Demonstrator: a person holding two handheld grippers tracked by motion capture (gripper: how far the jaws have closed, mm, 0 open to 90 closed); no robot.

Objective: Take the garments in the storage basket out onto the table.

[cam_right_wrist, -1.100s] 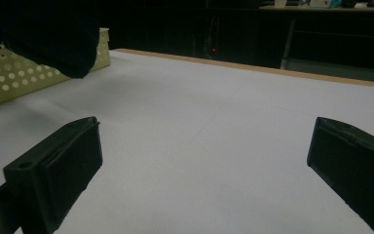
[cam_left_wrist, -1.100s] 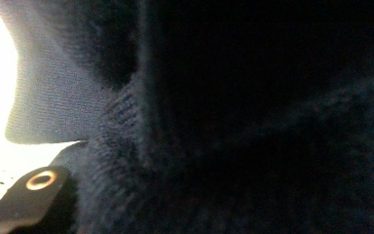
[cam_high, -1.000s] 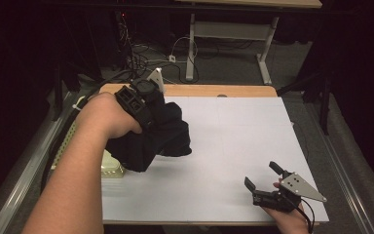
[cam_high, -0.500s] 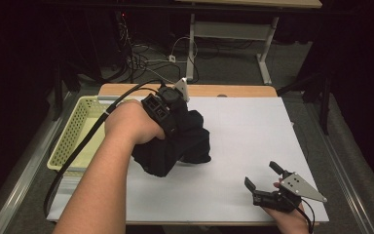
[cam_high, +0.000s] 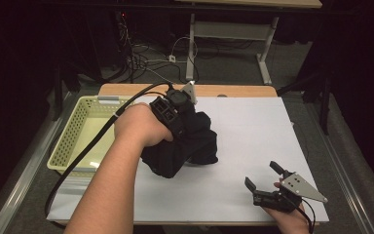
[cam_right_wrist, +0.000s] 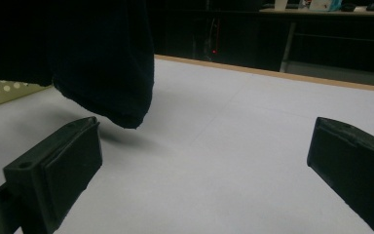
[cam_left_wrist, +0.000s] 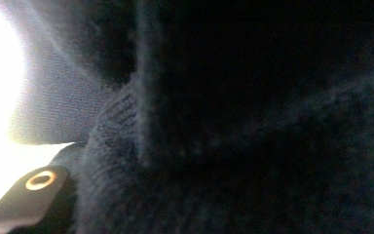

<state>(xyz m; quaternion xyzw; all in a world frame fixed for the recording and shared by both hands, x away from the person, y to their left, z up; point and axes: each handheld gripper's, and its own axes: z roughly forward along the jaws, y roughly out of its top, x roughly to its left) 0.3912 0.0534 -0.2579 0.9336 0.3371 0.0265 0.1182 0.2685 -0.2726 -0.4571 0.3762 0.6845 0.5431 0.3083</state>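
Black knit garment (cam_high: 185,146) hangs bunched over the white table sheet (cam_high: 253,136), lower hem clear of it, just right of the yellow basket (cam_high: 78,131). Left gripper (cam_high: 175,109) is clamped on the garment's top, fabric filling its view. Right gripper (cam_high: 265,180) rests near the table's front right, jaws wide apart, nothing between them.
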